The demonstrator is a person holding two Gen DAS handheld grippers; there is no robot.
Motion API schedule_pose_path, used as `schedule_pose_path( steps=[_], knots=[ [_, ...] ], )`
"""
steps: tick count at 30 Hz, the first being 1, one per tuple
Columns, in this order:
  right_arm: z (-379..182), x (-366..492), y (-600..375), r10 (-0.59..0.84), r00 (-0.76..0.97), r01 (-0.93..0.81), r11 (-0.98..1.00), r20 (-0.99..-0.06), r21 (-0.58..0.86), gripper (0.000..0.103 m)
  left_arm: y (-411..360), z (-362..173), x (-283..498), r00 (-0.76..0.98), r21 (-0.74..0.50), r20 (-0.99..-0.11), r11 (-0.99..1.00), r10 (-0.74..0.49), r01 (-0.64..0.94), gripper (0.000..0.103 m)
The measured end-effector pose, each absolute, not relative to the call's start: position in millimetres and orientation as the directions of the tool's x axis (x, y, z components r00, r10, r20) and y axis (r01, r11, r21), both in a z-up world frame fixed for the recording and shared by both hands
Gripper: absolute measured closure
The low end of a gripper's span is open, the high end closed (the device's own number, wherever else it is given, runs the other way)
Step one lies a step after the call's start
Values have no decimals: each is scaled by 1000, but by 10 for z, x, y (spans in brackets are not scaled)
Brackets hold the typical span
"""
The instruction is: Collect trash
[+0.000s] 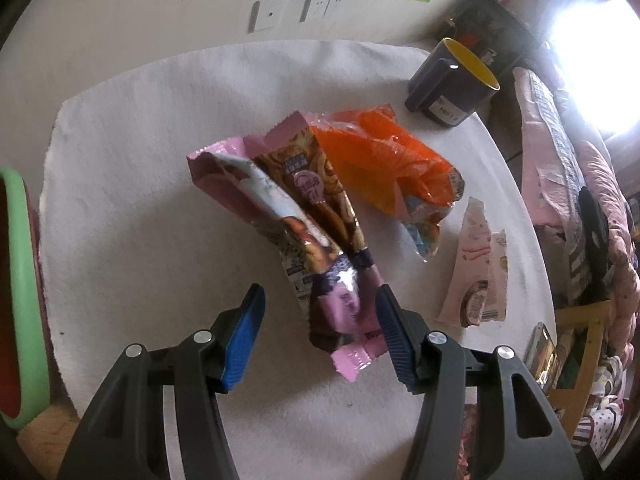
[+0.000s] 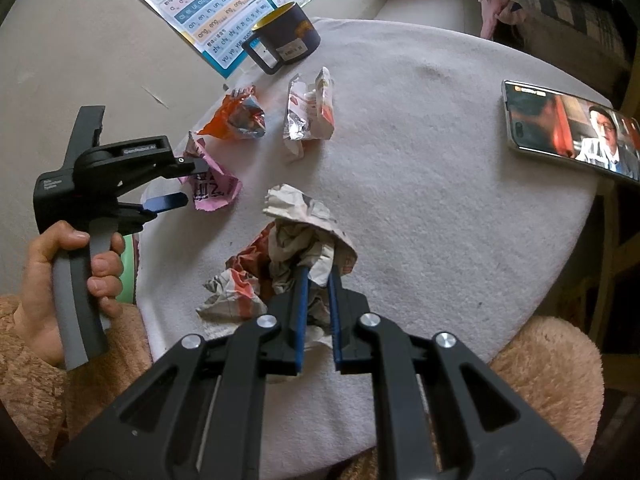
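Overhead, a white cloth (image 2: 420, 184) covers the round table against a beige wall with alphabet posters (image 2: 208, 12). Left gripper (image 1: 320, 320) stands released around the pink wrapper (image 1: 304, 216); right gripper (image 2: 318, 276) clenches crumpled paper (image 2: 296, 240). Mug (image 2: 286, 36) at twelve o'clock, phone (image 2: 568, 128) at two.

Wrappers (image 2: 232, 122) lie on the table (image 2: 420, 184) before the mug (image 2: 286, 38).
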State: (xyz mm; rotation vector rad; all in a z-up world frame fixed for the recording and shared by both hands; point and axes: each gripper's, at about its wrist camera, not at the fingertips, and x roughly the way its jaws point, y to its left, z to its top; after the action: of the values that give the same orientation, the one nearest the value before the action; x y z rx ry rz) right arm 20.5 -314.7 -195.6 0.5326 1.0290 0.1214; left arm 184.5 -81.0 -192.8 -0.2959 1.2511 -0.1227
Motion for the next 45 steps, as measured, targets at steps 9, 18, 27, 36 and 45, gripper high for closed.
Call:
schedule_pose_path(
  steps=[9,18,27,36,45],
  knots=[
    [-1980,210,-3165,348,515,153,862,-784,483,92,-908,-2023,1889,292,-251,-930,965,-221,-70,49],
    [-1939,172,-3235,347,557,172,841,-754,514,64,-924,-2035,1875,284,-270,-926,962,-249,-35,83],
    [-1973,338,-3323,377,576,209,790,-725,577,43,-745,-1669,1383,363,-303,-885,953,-290,23,85],
    [-2127,502,-2973,415,459,150,835,-786,529,59,-472,-1438,918,405,-284,-870,957,-283,60,84],
    [-1789,387,-2832,350,508,76,892,-787,446,70,-344,-1231,706,471,-221,-849,971,-240,97,84]
  ],
)
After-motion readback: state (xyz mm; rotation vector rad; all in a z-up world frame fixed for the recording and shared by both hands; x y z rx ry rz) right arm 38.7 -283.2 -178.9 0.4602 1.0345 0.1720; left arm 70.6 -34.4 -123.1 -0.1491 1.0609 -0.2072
